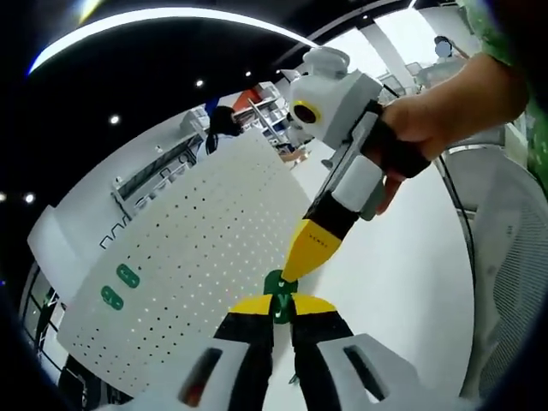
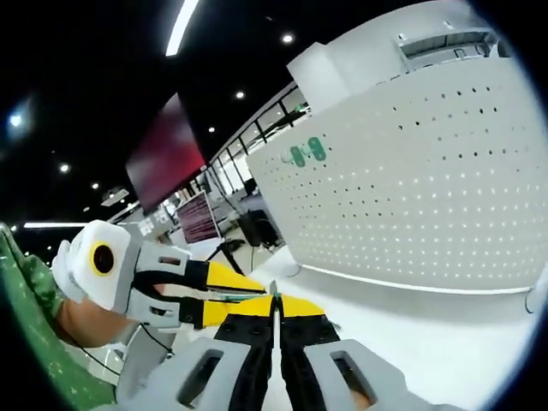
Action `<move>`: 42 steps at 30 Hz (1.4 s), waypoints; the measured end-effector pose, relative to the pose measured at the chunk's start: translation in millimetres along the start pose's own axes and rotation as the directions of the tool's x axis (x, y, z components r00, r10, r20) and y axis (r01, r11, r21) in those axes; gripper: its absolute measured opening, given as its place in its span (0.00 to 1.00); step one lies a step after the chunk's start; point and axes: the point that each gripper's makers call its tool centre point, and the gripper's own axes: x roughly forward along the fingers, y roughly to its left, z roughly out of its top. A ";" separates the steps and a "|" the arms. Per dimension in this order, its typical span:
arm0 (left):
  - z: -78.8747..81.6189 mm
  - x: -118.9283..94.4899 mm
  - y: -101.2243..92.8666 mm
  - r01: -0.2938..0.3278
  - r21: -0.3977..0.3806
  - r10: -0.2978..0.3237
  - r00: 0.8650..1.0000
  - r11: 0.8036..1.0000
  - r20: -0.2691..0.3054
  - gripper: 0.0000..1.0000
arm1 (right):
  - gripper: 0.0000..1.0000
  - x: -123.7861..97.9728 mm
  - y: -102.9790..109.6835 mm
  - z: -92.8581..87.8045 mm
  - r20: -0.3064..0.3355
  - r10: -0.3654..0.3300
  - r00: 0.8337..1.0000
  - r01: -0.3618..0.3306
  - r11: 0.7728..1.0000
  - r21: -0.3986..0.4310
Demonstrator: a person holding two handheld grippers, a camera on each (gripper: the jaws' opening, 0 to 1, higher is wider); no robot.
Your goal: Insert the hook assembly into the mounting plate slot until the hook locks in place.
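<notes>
A small green hook assembly (image 1: 276, 284) is held in the air in front of a white perforated mounting plate (image 1: 197, 248). My left gripper (image 1: 280, 306) is shut on its lower part. My right gripper (image 1: 295, 272) comes in from the upper right, its yellow tips shut on the hook's top. In the right gripper view my right gripper (image 2: 275, 310) has its jaws pressed together on a thin sliver of the hook, and the left gripper (image 2: 264, 295) meets it from the left. Two green hooks (image 1: 120, 287) (image 2: 306, 154) sit on the plate (image 2: 411, 180), which stands upright and apart from both grippers.
The plate stands on a white tabletop (image 1: 402, 282) (image 2: 445, 342). A mesh chair back (image 1: 514, 282) is at the right edge. A person's hand (image 1: 428, 120) holds the right gripper, and a green sleeve (image 2: 34, 342) shows at lower left. Shelves and screens are far behind.
</notes>
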 end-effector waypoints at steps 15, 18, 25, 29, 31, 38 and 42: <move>1.2 3.1 -0.3 0.006 -0.014 -0.006 1.000 1.000 0.013 0.04 | 0.00 -2.7 -3.0 1.2 -0.006 -0.005 1.000 0.005 1.000 0.015; 2.2 2.5 0.9 0.003 -0.037 -0.001 1.000 0.999 0.028 0.04 | 0.00 -3.4 -1.7 3.3 -0.001 -0.005 1.000 0.005 1.000 0.015; 1.4 0.9 3.6 -0.009 -0.112 0.016 0.998 0.994 0.056 0.03 | 0.00 -2.1 0.5 5.9 0.006 -0.010 1.000 0.010 1.000 -0.019; 0.9 -0.1 6.5 -0.015 -0.183 0.029 0.997 0.983 0.077 0.03 | 0.01 -0.9 1.3 8.4 0.013 -0.007 1.000 0.008 1.000 -0.027; 0.1 -0.4 8.2 -0.022 -0.206 0.039 0.996 0.978 0.081 0.03 | 0.00 -0.6 1.8 9.9 0.019 -0.007 1.000 0.008 1.000 -0.030; -1.1 -4.3 16.9 -0.035 -0.395 0.091 0.988 0.918 0.124 0.03 | 0.06 -3.8 3.0 17.1 0.055 -0.038 0.998 0.044 0.993 -0.108; -3.4 -5.4 19.7 -0.038 -0.448 0.108 0.986 0.893 0.131 0.03 | 0.07 -7.3 0.6 21.2 0.077 -0.079 0.994 0.093 0.975 -0.200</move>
